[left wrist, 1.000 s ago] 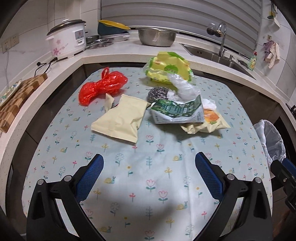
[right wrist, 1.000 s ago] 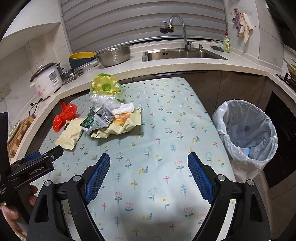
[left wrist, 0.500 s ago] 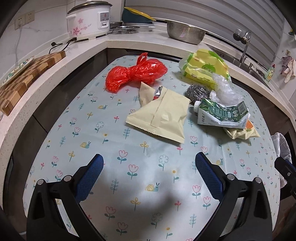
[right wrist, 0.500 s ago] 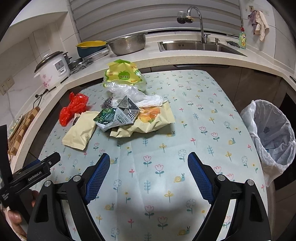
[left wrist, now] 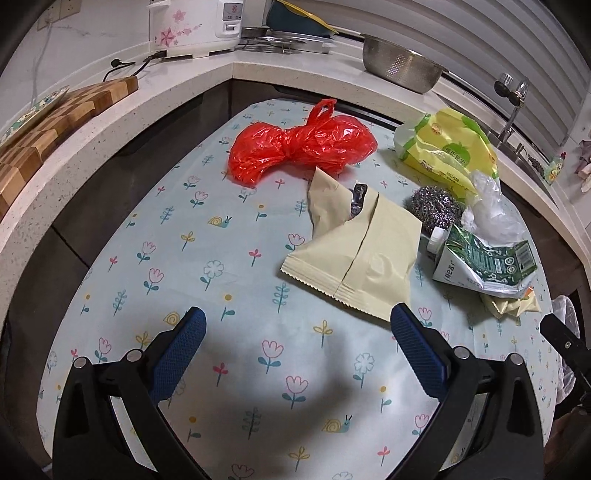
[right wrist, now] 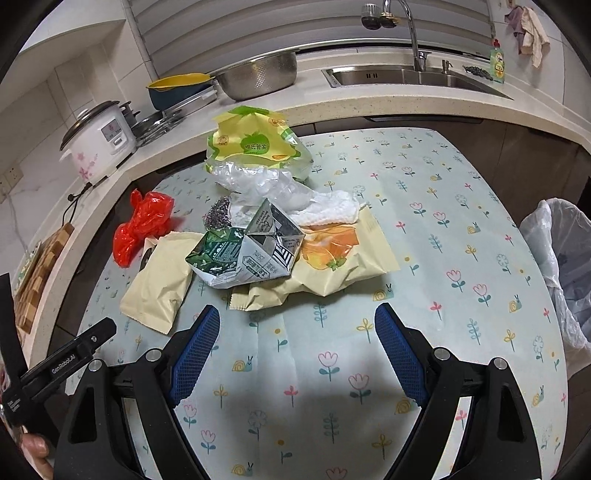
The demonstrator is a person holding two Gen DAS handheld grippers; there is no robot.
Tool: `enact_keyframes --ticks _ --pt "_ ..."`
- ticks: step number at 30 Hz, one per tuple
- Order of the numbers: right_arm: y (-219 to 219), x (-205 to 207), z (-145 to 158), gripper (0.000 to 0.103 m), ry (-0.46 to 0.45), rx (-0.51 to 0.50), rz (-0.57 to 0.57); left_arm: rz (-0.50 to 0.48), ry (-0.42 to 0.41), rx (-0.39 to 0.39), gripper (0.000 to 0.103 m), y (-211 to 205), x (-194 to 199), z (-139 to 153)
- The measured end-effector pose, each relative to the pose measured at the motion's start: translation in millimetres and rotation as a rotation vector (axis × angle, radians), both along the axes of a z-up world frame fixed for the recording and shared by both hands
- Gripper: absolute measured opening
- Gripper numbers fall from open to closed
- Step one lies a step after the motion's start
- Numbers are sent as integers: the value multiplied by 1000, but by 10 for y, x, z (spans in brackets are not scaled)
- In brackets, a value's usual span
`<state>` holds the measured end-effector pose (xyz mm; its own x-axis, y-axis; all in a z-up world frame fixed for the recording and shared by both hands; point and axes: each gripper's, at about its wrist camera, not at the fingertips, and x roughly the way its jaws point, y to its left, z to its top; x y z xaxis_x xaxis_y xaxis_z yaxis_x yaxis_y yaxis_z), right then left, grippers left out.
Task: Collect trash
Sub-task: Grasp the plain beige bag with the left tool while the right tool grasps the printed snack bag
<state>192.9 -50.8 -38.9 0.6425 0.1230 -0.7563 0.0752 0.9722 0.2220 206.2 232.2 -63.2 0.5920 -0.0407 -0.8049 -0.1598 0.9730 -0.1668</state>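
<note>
Trash lies on the flowered tablecloth: a red plastic bag (left wrist: 299, 147) (right wrist: 142, 225), a beige packet (left wrist: 354, 254) (right wrist: 159, 280), a crushed green and white carton (left wrist: 484, 262) (right wrist: 243, 254), a steel scourer (left wrist: 436, 208), a yellow-green bag (left wrist: 447, 151) (right wrist: 255, 144), clear plastic (right wrist: 258, 182) and a beige wrapper with orange print (right wrist: 332, 262). My left gripper (left wrist: 297, 338) is open and empty, just short of the beige packet. My right gripper (right wrist: 297, 334) is open and empty, just short of the carton and wrapper.
A white-lined trash bin (right wrist: 561, 273) stands off the table's right edge. The counter behind holds a rice cooker (left wrist: 195, 26), a steel colander (right wrist: 258, 75), a chopping board (left wrist: 48, 122) and a sink (right wrist: 413, 75). The left gripper's body (right wrist: 55, 369) shows at the right view's lower left.
Both grippers have moved forward toward the trash pile. The left view has swung left and closer to the beige packet and red bag. Both stay open.
</note>
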Motion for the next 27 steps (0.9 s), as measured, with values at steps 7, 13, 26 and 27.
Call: enact_keyframes --ticks 7,13,26,27 --pt "-63 139 -140 83 29 36 -33 -7 1 -14 96 -32 187 -23" --pt "-75 138 -234 83 48 49 -38 -11 18 -48 96 -37 375 -123" --pt "-521 190 -356 83 44 93 -157 -81 28 -114 73 -189 590 -264" --pt "-567 203 -370 83 45 106 -167 -82 26 -113 70 -198 588 -261"
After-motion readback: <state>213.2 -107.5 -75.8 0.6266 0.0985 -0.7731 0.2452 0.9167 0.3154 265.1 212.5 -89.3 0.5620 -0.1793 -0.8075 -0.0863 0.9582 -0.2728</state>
